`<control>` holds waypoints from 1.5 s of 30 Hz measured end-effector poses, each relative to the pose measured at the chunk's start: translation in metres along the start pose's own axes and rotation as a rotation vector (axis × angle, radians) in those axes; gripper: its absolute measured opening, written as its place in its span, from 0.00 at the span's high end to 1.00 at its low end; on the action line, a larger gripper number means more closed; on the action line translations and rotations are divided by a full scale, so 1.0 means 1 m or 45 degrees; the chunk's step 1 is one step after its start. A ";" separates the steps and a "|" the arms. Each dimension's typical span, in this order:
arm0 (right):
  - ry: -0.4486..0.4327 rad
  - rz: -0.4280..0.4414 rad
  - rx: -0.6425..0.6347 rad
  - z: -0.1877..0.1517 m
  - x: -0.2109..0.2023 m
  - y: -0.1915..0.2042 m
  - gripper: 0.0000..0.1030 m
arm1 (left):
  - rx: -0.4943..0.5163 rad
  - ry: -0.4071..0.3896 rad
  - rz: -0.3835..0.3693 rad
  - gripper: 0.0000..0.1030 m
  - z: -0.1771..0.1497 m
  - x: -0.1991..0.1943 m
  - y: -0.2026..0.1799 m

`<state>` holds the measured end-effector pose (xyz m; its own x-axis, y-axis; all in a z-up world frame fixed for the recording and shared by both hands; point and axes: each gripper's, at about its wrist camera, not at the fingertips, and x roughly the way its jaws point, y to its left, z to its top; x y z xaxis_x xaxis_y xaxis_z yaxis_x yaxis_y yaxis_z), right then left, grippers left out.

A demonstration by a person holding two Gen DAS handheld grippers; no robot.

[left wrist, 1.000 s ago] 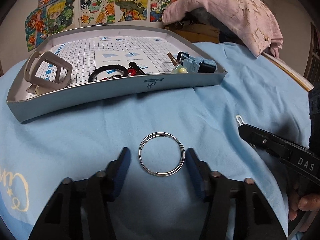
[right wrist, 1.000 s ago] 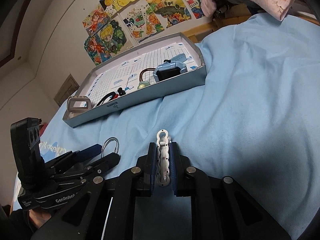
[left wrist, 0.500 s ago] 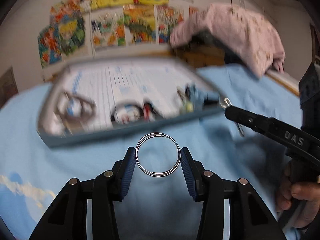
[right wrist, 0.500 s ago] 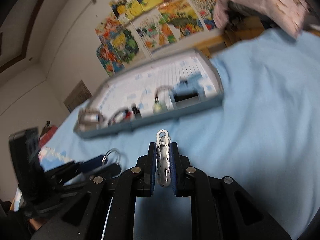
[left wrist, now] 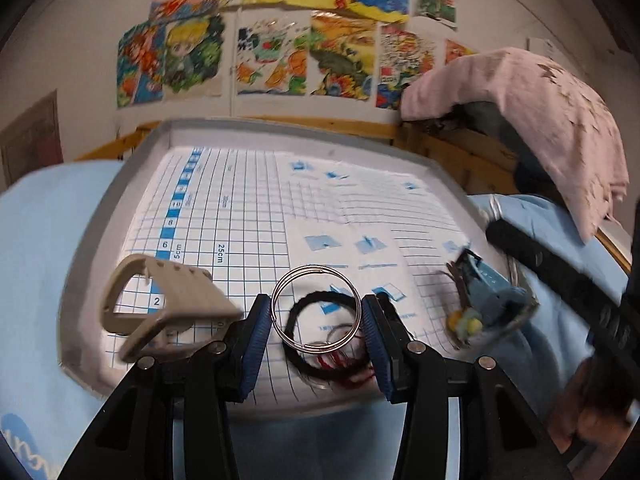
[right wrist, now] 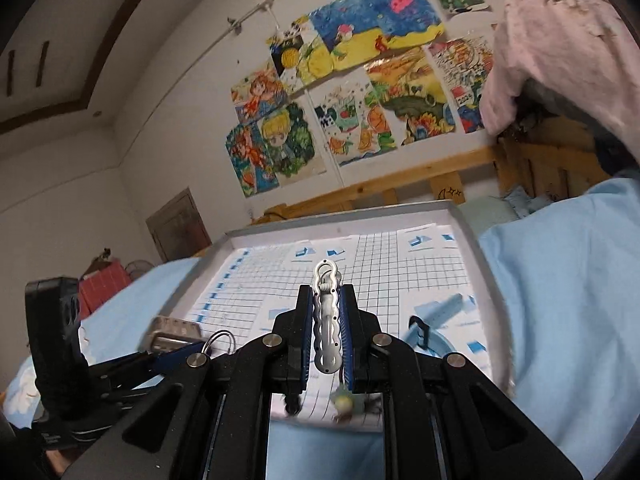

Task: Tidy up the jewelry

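Both grippers had swung from the blue bedsheet to above the grey grid-lined tray (left wrist: 100, 216), left gripper (left wrist: 316, 314) jaws clamping the silver split ring (left wrist: 316, 308), right gripper (right wrist: 326, 332) jaws pinching the wavy silver hair clip (right wrist: 327, 328), probably ready for release.

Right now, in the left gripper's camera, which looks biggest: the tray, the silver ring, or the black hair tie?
1. Tray, by far the biggest.
2. Silver ring and black hair tie look about alike; the ring, held in the left gripper, is nearer the camera, so I won't rank them.
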<state>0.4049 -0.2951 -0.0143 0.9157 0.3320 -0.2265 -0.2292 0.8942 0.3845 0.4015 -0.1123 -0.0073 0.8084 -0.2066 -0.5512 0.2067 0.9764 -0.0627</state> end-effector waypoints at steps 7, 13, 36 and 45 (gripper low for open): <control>0.024 -0.007 0.029 -0.028 0.015 -0.018 0.88 | 0.041 -0.013 0.044 0.57 -0.009 0.005 -0.007; -0.041 0.051 0.157 -0.038 0.007 -0.041 0.85 | 0.081 -0.026 0.085 0.45 -0.010 0.002 -0.013; -0.351 -0.141 0.057 -0.027 -0.108 -0.014 0.32 | -0.054 -0.293 0.081 0.04 -0.011 -0.119 -0.011; -0.333 -0.176 -0.048 -0.007 -0.167 0.021 0.05 | -0.045 -0.401 0.093 0.00 -0.019 -0.195 -0.012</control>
<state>0.2449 -0.3294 0.0255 0.9919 0.1220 -0.0341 -0.1039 0.9378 0.3313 0.2307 -0.0822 0.0848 0.9522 -0.1399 -0.2715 0.1270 0.9898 -0.0647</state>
